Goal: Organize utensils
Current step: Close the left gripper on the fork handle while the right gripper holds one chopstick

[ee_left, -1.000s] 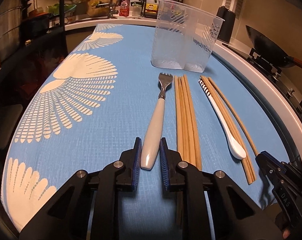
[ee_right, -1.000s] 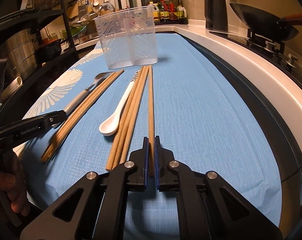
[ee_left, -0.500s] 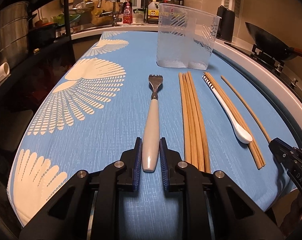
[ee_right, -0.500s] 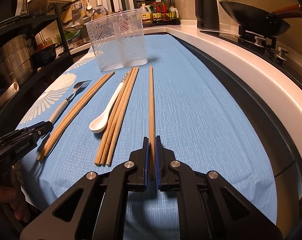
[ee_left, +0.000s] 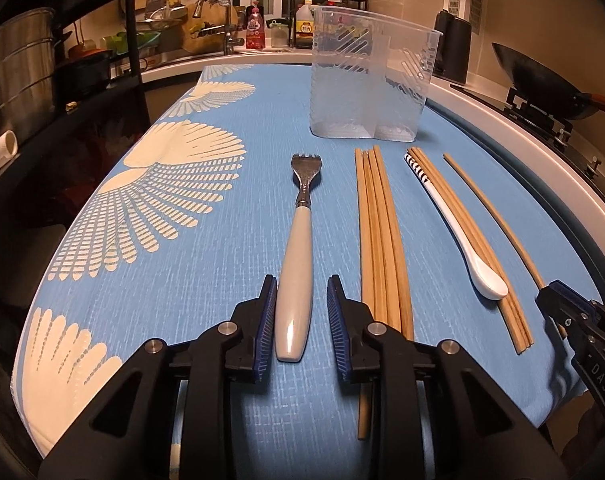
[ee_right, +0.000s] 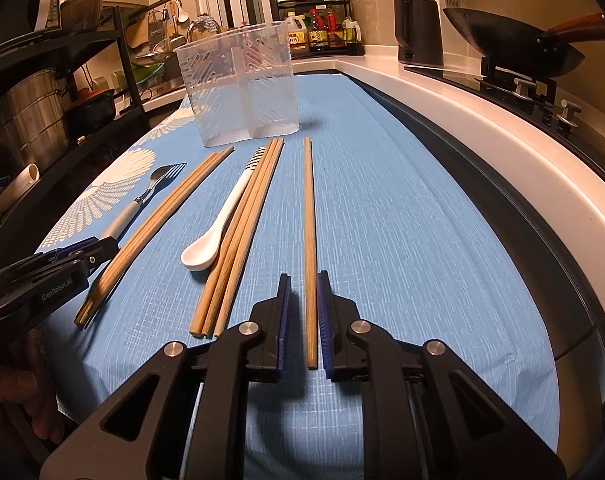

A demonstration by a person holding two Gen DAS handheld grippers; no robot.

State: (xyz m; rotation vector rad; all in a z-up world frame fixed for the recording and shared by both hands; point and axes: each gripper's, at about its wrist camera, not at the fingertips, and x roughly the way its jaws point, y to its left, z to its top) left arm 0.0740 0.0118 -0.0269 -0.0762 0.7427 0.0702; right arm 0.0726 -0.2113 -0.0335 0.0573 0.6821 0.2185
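A fork [ee_left: 298,248] with a cream handle lies on the blue cloth [ee_left: 222,280]. Its handle end sits between the jaws of my left gripper [ee_left: 300,282], which are opening, with a gap on the right side. My right gripper [ee_right: 303,278] is also opening, and a single wooden chopstick [ee_right: 309,220] lies loose between its pads. Between the two lie a bundle of chopsticks [ee_left: 378,232], a white spoon [ee_left: 458,236] and a second bundle [ee_right: 238,240] beside it. A clear divided plastic holder [ee_left: 366,80] stands upright beyond the utensils.
A white counter edge [ee_right: 502,152] curves along the right, with a stove and a black wok [ee_right: 514,44] behind it. A dark kettle [ee_right: 418,28] stands at the back. A black rack with steel pots [ee_left: 18,72] stands left of the table. A hand [ee_right: 10,392] shows at lower left.
Both grippers' jaws have spread. The left pads have come off the fork handle, the right pads off the single chopstick, which earlier swung right, clear of the bundle.
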